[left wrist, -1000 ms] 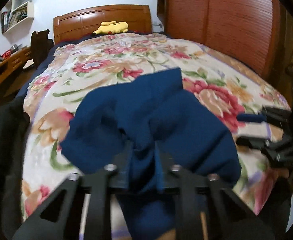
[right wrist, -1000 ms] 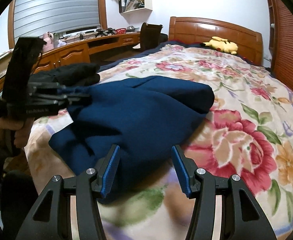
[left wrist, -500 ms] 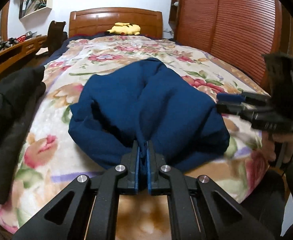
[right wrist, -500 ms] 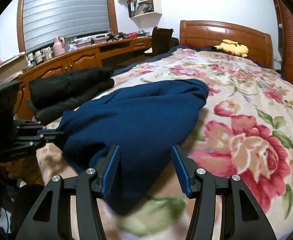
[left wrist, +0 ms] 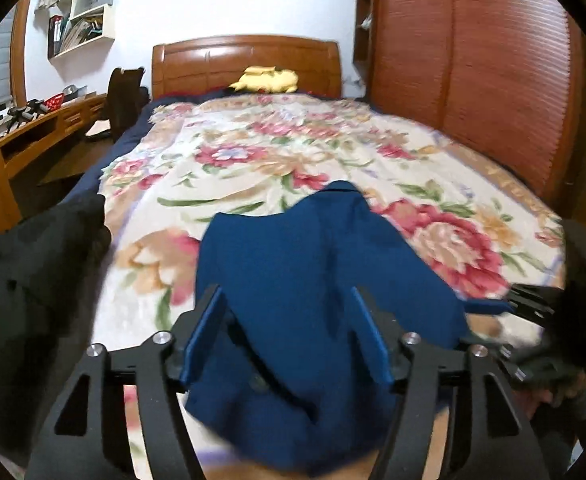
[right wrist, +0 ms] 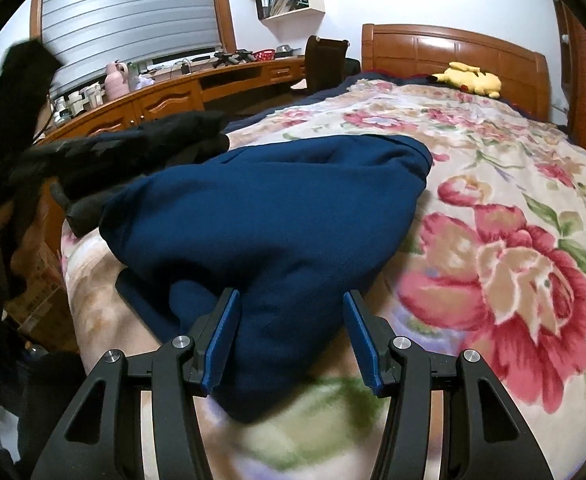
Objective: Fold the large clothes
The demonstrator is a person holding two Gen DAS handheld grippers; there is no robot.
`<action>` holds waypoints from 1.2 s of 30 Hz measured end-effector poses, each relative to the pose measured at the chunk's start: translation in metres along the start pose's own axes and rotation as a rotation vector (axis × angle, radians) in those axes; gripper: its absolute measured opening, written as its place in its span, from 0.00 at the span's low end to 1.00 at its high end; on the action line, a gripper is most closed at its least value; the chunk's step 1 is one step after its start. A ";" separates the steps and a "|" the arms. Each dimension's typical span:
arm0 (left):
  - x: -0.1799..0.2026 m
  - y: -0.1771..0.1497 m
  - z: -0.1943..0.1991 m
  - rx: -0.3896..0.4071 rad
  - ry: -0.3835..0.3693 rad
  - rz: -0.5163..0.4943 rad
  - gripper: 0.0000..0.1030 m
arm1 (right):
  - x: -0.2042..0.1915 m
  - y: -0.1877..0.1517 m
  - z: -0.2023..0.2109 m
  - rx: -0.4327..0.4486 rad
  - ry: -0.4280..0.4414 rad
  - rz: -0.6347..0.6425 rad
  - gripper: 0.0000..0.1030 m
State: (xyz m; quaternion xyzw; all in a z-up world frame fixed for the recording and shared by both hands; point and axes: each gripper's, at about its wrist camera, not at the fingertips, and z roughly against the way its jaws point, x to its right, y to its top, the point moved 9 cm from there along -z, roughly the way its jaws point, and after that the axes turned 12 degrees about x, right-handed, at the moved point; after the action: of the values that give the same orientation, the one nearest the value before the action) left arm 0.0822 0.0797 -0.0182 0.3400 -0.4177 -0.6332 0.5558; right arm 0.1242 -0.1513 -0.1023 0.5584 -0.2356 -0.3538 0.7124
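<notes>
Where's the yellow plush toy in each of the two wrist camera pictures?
Left wrist view: yellow plush toy, top centre, at the bed's far end.
Right wrist view: same toy, upper right, at the far end.
Shared landmark: the wooden headboard just behind it.

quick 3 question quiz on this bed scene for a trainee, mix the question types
1. True or false: the blue garment lies spread out flat across the floral blanket.
2. Multiple choice: what lies by the headboard? A) a yellow plush toy B) a red pillow C) a stack of books
3. Short answer: what sits on the bed right next to the blue garment, on the desk side?

Key
1. False. It is bunched in a heap near the foot of the bed, with cloth between the fingers of the left tool, whose jaws are opening, and the open right tool.
2. A, the yellow plush toy.
3. A pile of black clothing.
</notes>
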 end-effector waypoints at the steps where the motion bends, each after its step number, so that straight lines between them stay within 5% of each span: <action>1: -0.005 0.000 -0.012 -0.027 0.013 0.000 0.64 | -0.002 -0.001 -0.001 0.003 -0.002 0.005 0.54; 6: -0.014 -0.026 -0.060 -0.200 -0.015 0.031 0.64 | -0.004 -0.005 -0.001 0.027 -0.007 0.003 0.54; 10: -0.001 -0.036 -0.068 -0.235 -0.058 0.050 0.64 | -0.002 -0.009 -0.001 0.043 -0.008 -0.018 0.54; 12: 0.006 -0.037 -0.072 -0.248 -0.091 0.059 0.47 | -0.003 -0.009 -0.001 0.048 -0.004 -0.020 0.54; 14: 0.012 -0.036 -0.071 -0.253 -0.139 0.080 0.16 | -0.004 -0.009 -0.001 0.052 -0.003 -0.022 0.54; 17: 0.003 -0.016 -0.061 -0.171 -0.047 0.035 0.09 | -0.006 -0.010 0.000 0.055 -0.004 -0.014 0.53; 20: -0.023 0.011 -0.047 -0.067 0.048 0.056 0.09 | -0.007 -0.010 0.000 0.050 0.002 -0.009 0.52; 25: -0.027 -0.001 -0.046 -0.099 0.071 0.001 0.11 | -0.012 -0.011 0.001 0.043 0.016 0.012 0.52; 27: -0.025 -0.006 -0.037 -0.092 0.064 0.008 0.16 | -0.009 -0.009 0.003 0.035 0.025 -0.006 0.52; 31: -0.024 -0.012 -0.005 -0.036 0.061 -0.009 0.45 | 0.005 0.007 0.011 0.047 0.000 -0.006 0.52; 36: -0.019 -0.028 0.040 0.025 0.037 0.027 0.50 | 0.035 0.038 -0.004 0.035 -0.085 0.053 0.58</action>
State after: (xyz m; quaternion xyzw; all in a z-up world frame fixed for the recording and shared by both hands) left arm 0.0373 0.1053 -0.0273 0.3530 -0.4198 -0.6138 0.5678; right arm 0.1584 -0.1706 -0.0684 0.5488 -0.2863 -0.3541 0.7010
